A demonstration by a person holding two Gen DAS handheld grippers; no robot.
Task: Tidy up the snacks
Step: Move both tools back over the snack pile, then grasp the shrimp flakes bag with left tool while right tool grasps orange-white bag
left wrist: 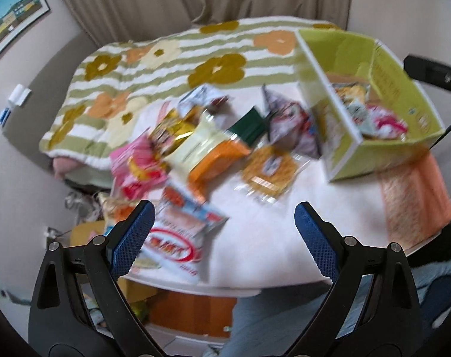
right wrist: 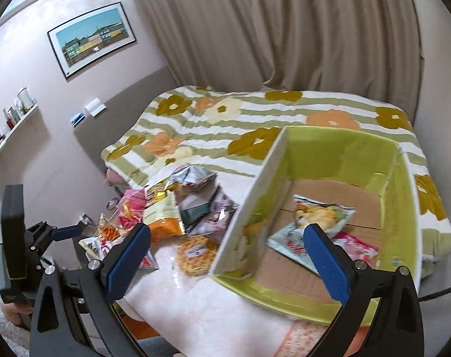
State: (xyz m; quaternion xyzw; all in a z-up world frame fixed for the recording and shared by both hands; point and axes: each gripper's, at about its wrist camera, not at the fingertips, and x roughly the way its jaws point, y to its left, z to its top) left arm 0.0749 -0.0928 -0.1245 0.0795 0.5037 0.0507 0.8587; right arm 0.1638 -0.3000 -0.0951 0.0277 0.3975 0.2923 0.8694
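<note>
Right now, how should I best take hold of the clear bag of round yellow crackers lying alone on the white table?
Grip the round cracker bag by its clear crimped near edge, coming from above on the side facing you. It lies flat and apart from the pile, so that thin loose edge is probably easiest to pinch. The left gripper is open and empty above the table.
</note>
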